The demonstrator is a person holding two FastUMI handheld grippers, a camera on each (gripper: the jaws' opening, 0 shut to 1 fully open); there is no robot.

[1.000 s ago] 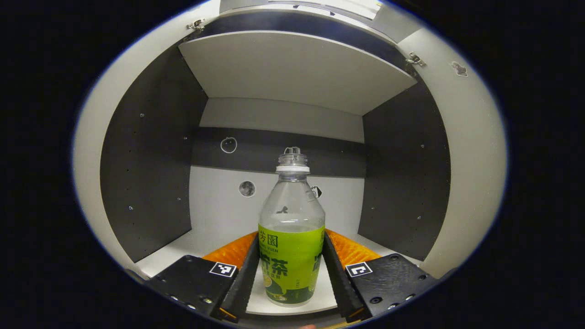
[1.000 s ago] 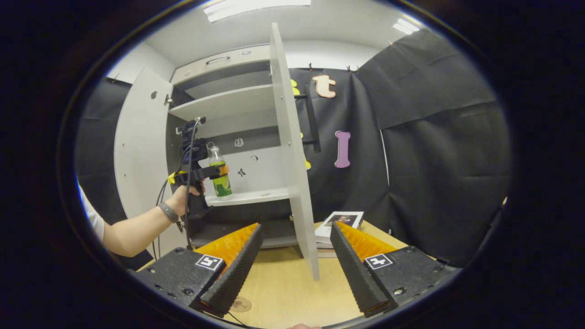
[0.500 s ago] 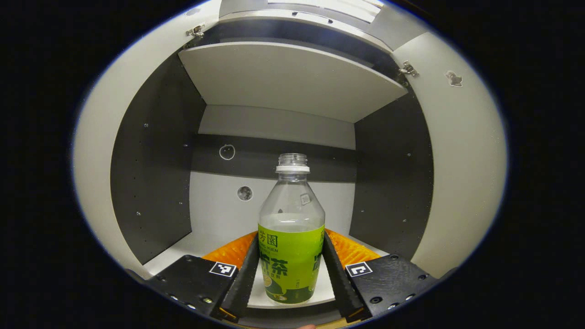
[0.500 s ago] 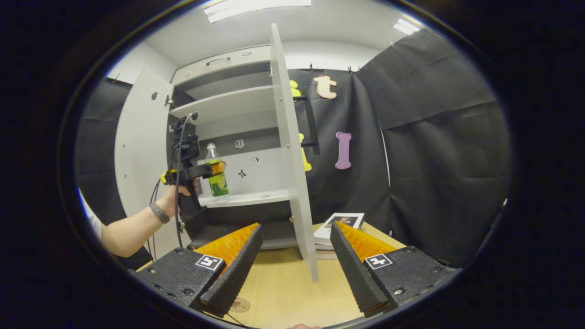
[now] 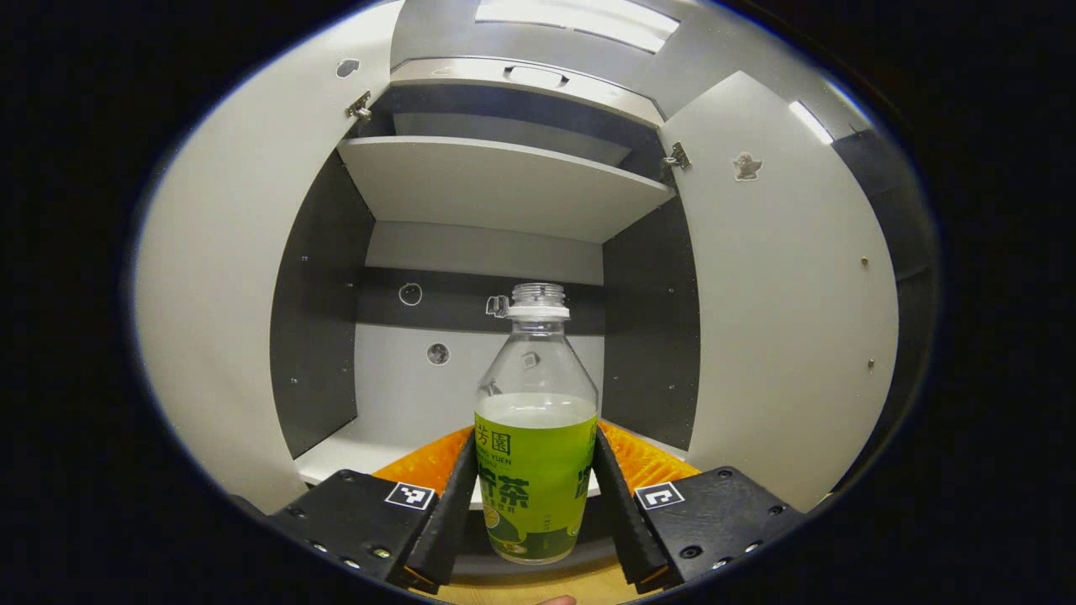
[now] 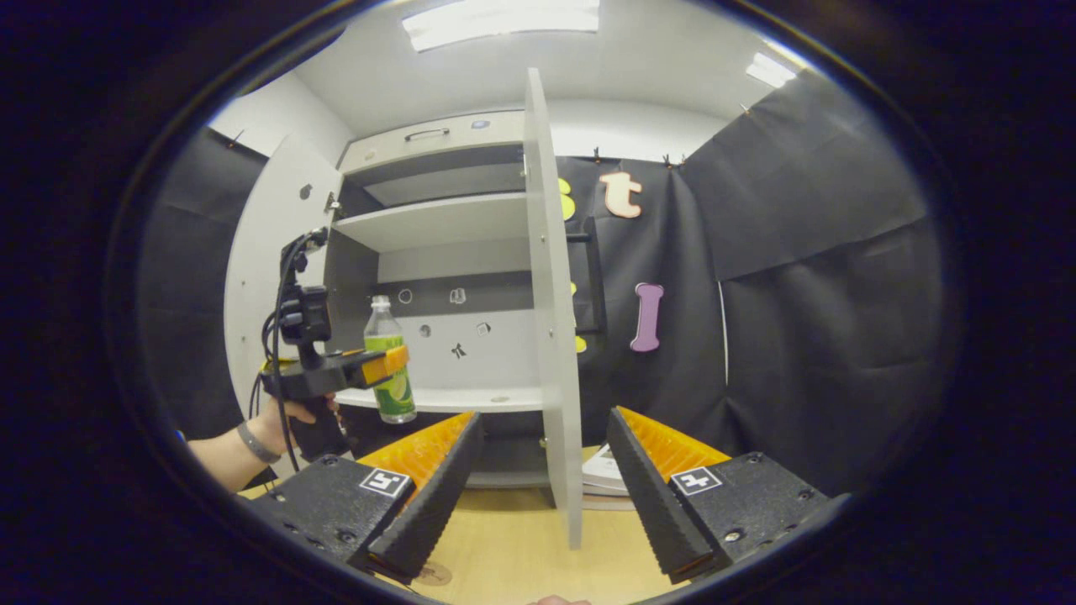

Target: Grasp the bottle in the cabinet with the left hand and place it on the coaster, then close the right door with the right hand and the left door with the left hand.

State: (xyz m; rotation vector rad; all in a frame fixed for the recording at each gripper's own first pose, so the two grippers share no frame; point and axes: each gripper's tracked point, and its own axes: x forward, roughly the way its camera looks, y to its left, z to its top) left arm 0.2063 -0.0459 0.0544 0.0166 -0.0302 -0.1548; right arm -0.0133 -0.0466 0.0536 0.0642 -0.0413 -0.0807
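**Bottle clear of the shelf**

Bottle [image 5: 536, 470] is hanging upright in front of the open cabinet [image 6: 437, 223], the left gripper [image 5: 535, 496] clamping its labelled body. Right gripper [image 6: 542, 496], jaws apart, is hovering over the table [image 6: 513, 546] near the right door [image 6: 555, 336].

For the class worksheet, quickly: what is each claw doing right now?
Left claw: shut on the bottle, both fingers pressing its label.
Right claw: open, holding nothing, facing the right door.

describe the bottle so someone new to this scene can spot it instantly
Find the open white cabinet on the wooden table. In front of its lower shelf, the left gripper clamps an upright bottle. It is clear plastic, capless, with a bright green label: the one green thing there.
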